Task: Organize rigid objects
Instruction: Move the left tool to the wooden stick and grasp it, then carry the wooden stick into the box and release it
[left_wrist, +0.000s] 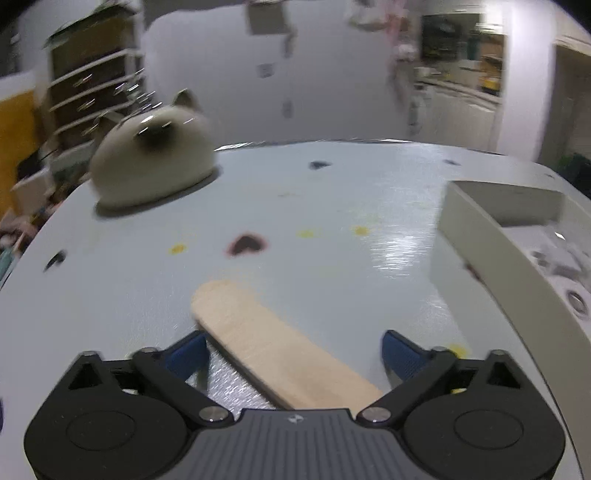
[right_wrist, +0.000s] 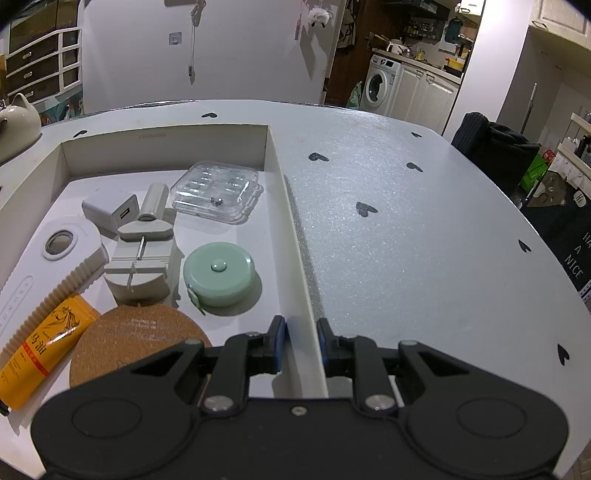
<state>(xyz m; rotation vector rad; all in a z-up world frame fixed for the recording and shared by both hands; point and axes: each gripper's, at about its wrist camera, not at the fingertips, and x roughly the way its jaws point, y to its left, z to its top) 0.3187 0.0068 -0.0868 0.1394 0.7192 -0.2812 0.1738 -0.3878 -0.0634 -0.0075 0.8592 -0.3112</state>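
**Wooden stick next in line for the tray**

Wooden stick (left_wrist: 280, 354) lying flat on the pale table (left_wrist: 332, 206), slanted between the fingers of the left gripper (left_wrist: 291, 354), near end hidden under the gripper body. Jaws spread wide on either side, pads clear of the wood, nothing gripped yet. Judged light, stiff and thin: easy to lift, but so low on the surface that the pads must close on its long edges, near the middle, to keep it from pivoting or skating away.

Off to the right, white tray (right_wrist: 291, 236) already stocked: green tape measure (right_wrist: 219, 273), clear plastic case (right_wrist: 218, 195), white charger (right_wrist: 110, 214), cork coaster (right_wrist: 136, 339), orange tube (right_wrist: 44, 350). Right gripper (right_wrist: 300, 345) nearly closed astride the tray's right wall; whether pads actually pinch it cannot be told.

Open tabletop ahead of the stick, cat-shaped ceramic pot (left_wrist: 155, 155) well apart at the far left edge. Tray wall (left_wrist: 491, 236) rising near the stick's right, a lip to clear on the way in. Free floor left in the tray's near right strip, beside the tape measure.
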